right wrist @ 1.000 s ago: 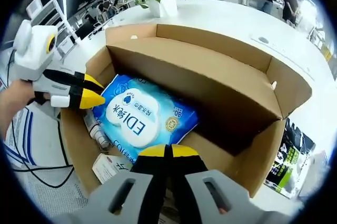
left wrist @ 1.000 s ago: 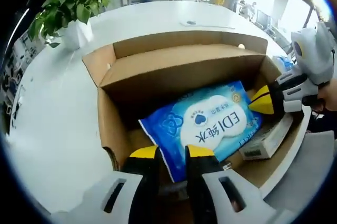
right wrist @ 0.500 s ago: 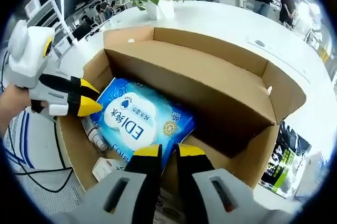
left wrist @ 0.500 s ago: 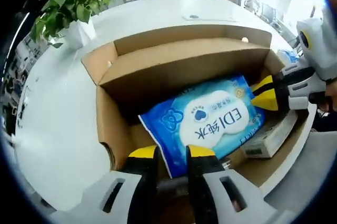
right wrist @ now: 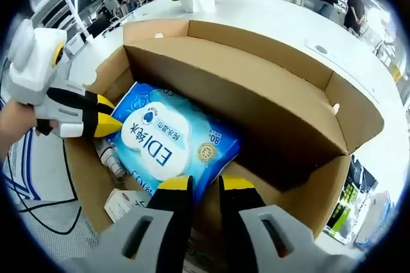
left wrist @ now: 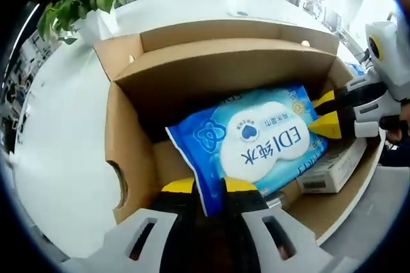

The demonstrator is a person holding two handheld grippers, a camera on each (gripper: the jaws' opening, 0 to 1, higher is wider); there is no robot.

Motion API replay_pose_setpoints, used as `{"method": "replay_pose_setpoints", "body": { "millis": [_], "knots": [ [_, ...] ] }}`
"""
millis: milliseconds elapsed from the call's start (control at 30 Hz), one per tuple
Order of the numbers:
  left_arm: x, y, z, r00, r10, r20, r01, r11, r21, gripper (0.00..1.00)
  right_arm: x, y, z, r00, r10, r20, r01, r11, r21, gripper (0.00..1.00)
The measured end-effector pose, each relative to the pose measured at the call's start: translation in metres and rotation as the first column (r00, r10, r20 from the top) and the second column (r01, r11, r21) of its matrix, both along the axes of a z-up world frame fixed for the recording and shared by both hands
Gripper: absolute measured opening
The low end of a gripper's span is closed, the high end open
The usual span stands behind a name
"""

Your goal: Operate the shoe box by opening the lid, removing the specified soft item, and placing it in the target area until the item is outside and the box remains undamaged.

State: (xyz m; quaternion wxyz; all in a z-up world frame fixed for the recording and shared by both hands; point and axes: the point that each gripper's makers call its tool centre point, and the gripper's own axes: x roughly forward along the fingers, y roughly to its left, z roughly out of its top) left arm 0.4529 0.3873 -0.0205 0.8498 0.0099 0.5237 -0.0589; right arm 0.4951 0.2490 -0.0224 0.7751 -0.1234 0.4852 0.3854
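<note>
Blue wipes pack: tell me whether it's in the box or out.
In. The blue wipes pack lies tilted inside the open cardboard box, both grippers at its ends.

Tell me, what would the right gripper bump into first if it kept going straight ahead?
Probably the blue wipes pack: the right gripper sits at its near edge, jaws slightly apart and pointing along it. Beyond the pack is the cardboard box flap. Depth is hard to judge.

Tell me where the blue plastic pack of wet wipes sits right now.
The blue plastic pack of wet wipes lies inside the open brown cardboard box, with the left gripper at one corner and the right gripper at the opposite end.
</note>
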Motion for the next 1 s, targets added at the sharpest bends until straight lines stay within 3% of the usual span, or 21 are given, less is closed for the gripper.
{"method": "replay_pose_setpoints", "body": {
  "millis": [167,200,233,500,1000],
  "knots": [
    [0.004,-0.004,0.001,0.999,0.036,0.029,-0.034,0.997,-0.07,0.03,-0.001,0.001,-0.002,0.999,-0.035,-0.022,0.036,0.999,0.019,0.12],
    [0.005,-0.005,0.001,0.994,0.109,0.032,-0.104,0.986,-0.132,0.02,-0.001,0.0,-0.002,0.998,-0.048,-0.03,0.049,0.998,0.026,0.11],
    [0.005,-0.004,0.001,0.993,0.115,0.031,-0.109,0.984,-0.143,0.01,-0.001,0.001,-0.002,0.998,-0.048,-0.03,0.049,0.998,0.031,0.1],
    [0.003,-0.009,0.005,0.995,0.083,0.047,-0.076,0.989,-0.128,0.0,-0.004,0.002,0.001,0.999,-0.044,-0.027,0.046,0.997,0.059,0.0],
    [0.0,-0.015,0.023,0.993,0.081,0.083,-0.067,0.985,-0.156,0.0,-0.005,0.0,0.016,0.999,-0.044,-0.02,0.046,0.992,0.118,0.0]
  ]
}}
